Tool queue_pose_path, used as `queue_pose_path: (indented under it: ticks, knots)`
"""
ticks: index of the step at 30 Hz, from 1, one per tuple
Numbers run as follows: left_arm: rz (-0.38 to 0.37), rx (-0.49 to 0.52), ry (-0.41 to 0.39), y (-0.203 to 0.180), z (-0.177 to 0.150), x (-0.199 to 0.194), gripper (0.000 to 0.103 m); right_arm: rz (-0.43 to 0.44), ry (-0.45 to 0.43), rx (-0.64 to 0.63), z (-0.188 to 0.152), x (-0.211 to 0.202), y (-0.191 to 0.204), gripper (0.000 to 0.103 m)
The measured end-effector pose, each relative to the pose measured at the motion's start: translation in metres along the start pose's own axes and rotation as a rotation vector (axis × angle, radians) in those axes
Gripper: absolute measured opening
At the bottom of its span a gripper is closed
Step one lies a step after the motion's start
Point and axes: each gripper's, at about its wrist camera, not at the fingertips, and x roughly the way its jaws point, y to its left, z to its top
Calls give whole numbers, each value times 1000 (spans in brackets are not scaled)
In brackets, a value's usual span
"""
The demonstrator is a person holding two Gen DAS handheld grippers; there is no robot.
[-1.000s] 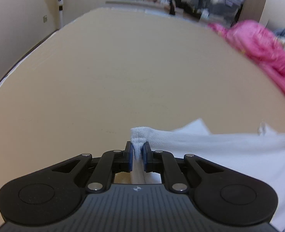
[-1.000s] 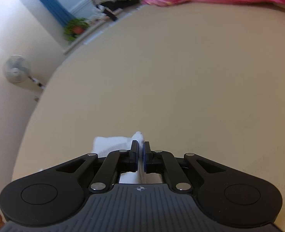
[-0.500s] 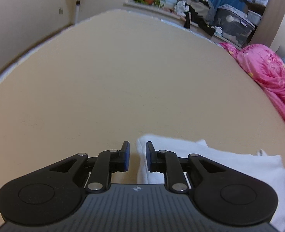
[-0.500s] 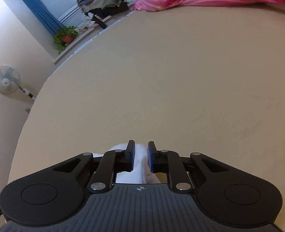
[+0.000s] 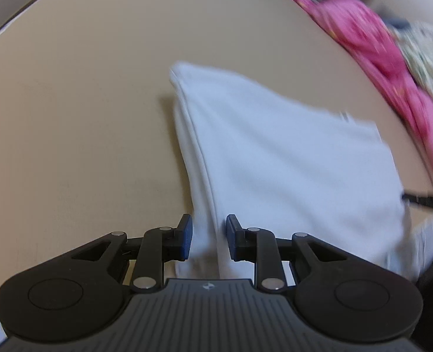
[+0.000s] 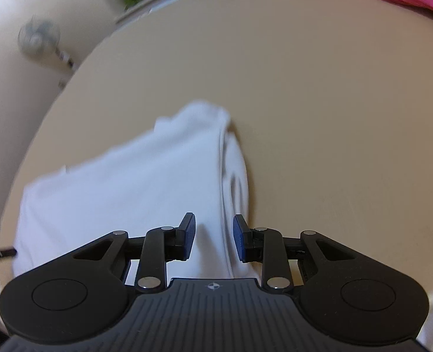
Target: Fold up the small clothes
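White garment (image 5: 289,158) lies flat, folded, on the tabletop (image 5: 84,117); left gripper (image 5: 207,236) and right gripper (image 6: 213,237) jaws spread, empty; cloth looks soft, light, limp, best pinched at corners.

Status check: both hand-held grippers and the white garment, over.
Left hand-held gripper open, right hand-held gripper open, each above a side edge. White garment lying folded on the tan surface. Pink fabric off to the side, not obstructing.

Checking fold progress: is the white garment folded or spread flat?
Folded: the white garment shows doubled layers along its left edge, lying on the table.
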Motion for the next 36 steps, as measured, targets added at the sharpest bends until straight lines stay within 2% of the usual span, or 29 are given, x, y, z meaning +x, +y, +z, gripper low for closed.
queue_pose_path:
  ticks: [3,5,6,7,8,9,10,13,15,17,18,19,21,22,23,25,27,30,34,36]
  knots:
    - [33,97,21,-10,-28,-3,28,-16,37,-17,-15,-10,-3,30]
    - [54,112,41,-12,-40,-1,26,-17,58,-14,-31,-18,-11,30]
    - [64,118,47,-14,-44,0,17,-16,69,-18,-35,-20,-11,30]
    - [64,129,53,-16,-45,0,3,-12,80,-28,-42,-22,-13,30]
    - [62,139,50,-19,-46,0,4,-11,84,-43,-47,-24,-12,19]
    - [71,147,32,-23,-46,-5,3,-11,73,-53,-50,-30,-11,6]
    - [67,139,12,-26,-45,-10,3,1,47,-44,-51,-36,-12,3]
    - [33,54,-59,-25,-49,-34,3,96,-96,114,-54,-66,-25,3]
    - [77,60,-35,-27,-57,-31,3,109,-131,170,-58,-77,-32,3]
    - [107,72,36,-31,-59,-15,4,40,-82,153,-62,-68,-30,4]
    - [127,88,66,-33,-60,-7,5,-13,-24,125,-64,-57,-27,5]
    - [153,91,74,-34,-59,-4,8,-67,24,95,-66,-48,-24,5]
    - [157,52,20,-31,-55,-10,10,-158,13,47,-68,-44,-17,11]
    - [135,25,-25,-29,-52,-16,16,-164,-23,35,-67,-48,-14,14]
    - [111,7,-63,-28,-49,-23,18,-147,-68,33,-65,-54,-11,22]
    - [80,-3,-122,-32,-43,-27,19,-101,-151,35,-60,-64,-6,29]
    - [76,18,-151,-40,-40,-26,19,-62,-181,21,-57,-63,-1,30]
    - [95,60,-160,-50,-38,-18,19,-38,-124,-16,-57,-43,8,30]
    - [154,69,-114,-61,-28,1,19,-152,-3,-81,-61,-4,15,31]
    - [165,64,-97,-52,-32,1,19,-158,10,-77,-64,-1,15,31]
